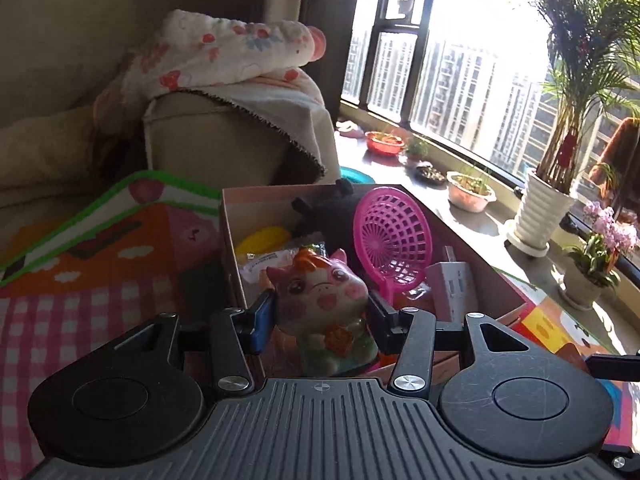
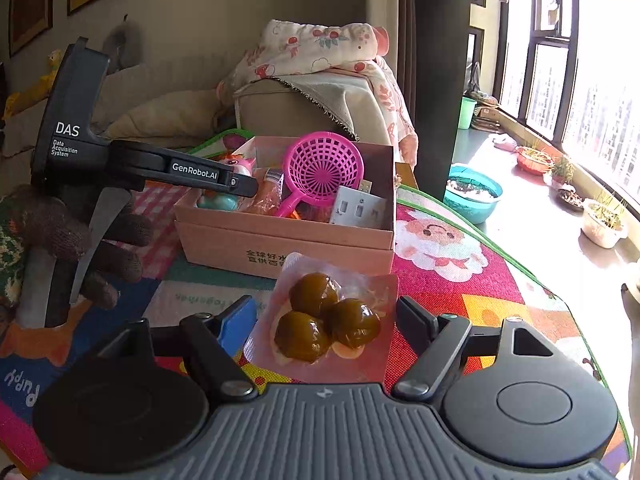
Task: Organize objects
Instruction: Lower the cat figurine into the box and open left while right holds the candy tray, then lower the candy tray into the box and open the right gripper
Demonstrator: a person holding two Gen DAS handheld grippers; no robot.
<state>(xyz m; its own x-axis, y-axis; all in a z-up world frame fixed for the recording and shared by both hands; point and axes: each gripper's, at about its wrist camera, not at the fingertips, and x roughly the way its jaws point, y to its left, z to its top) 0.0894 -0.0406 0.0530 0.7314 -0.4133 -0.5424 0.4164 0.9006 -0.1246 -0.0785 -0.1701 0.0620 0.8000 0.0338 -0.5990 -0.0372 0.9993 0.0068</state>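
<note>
My left gripper is shut on a pink-and-green animal figurine, holding it upright over the near end of an open cardboard box. In the box lie a pink plastic scoop, a white plug adapter, a yellow item and a black object. In the right wrist view the box is ahead, with the left gripper above its left side in a gloved hand. My right gripper is shut on a clear packet of three brown balls, just in front of the box.
A colourful play mat lies under the box. Behind stands a beige sofa arm draped with a floral blanket. A teal basin and a sill with plant pots run along the window on the right.
</note>
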